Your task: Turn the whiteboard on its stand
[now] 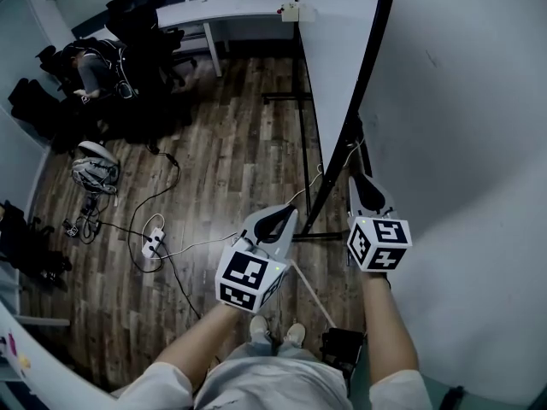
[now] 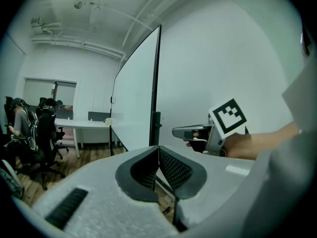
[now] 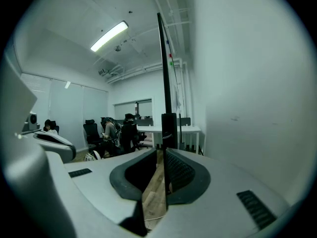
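The whiteboard (image 1: 338,49) stands nearly edge-on on its black stand (image 1: 305,156), its black frame edge (image 1: 369,84) running up beside the white wall. My right gripper (image 1: 355,179) is shut and empty, its tip just short of that frame edge (image 3: 166,83), which rises straight ahead of the jaws (image 3: 161,151). My left gripper (image 1: 289,215) is shut on nothing, to the left of the right one and lower, near the stand's foot. In the left gripper view the board (image 2: 133,98) lies ahead of the left gripper (image 2: 158,149), with the right gripper (image 2: 176,132) to the right.
A white wall (image 1: 461,143) is close on the right. A white desk (image 1: 231,8), office chairs and a seated person (image 1: 94,67) fill the far left. A power strip (image 1: 154,243) with cables and a helmet (image 1: 94,171) lie on the wooden floor. A black box (image 1: 342,345) sits by my feet.
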`<state>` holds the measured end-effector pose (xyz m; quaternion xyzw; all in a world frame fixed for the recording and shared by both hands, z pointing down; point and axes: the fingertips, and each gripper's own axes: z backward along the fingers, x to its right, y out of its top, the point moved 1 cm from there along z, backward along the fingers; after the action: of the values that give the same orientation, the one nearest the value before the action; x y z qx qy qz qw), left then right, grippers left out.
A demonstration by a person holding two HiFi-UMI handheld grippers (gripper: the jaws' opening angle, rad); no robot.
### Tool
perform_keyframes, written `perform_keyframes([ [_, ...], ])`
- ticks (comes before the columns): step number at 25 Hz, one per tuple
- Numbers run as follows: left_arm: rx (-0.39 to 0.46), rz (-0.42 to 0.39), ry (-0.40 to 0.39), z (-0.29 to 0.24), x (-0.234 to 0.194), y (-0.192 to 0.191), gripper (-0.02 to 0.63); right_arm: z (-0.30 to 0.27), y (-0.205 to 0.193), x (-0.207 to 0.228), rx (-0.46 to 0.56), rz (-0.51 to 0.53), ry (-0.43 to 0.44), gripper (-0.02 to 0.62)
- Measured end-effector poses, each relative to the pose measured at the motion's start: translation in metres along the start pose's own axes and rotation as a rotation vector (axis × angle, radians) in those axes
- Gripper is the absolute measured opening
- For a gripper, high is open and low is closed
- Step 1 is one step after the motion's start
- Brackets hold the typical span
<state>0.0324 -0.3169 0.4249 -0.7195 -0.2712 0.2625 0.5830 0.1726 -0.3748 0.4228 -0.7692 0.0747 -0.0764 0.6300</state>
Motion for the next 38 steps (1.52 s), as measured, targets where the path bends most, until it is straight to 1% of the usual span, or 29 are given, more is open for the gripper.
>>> perform_keyframes([
  [2,-0.002,0.006,0.002,0.001,-0.002,-0.003,0.011,-0.015,-0.004,0.007,-0.012,-0.005,-0.012,0.060],
  [6,-0.013,0.006,0.008,0.004,-0.006,-0.007,0.011,-0.043,-0.010,0.017,-0.037,-0.010,-0.031,0.129],
  [12,-0.043,-0.002,0.023,0.012,-0.015,-0.015,0.011,-0.082,-0.014,0.019,-0.077,-0.019,-0.019,0.189],
  [15,-0.054,-0.001,0.034,0.014,-0.019,-0.019,0.011,-0.097,-0.014,0.023,-0.087,-0.013,-0.023,0.198],
  [25,-0.057,0.011,0.058,0.015,-0.028,-0.021,0.011,-0.127,-0.016,0.029,-0.129,0.017,-0.057,0.196],
  [30,-0.059,0.012,0.060,0.018,-0.024,-0.025,0.011,-0.128,-0.019,0.029,-0.162,0.004,-0.048,0.190],
  [38,-0.057,0.030,0.050,0.028,-0.010,-0.025,0.011,-0.108,-0.020,0.031,-0.138,0.011,-0.078,0.189],
])
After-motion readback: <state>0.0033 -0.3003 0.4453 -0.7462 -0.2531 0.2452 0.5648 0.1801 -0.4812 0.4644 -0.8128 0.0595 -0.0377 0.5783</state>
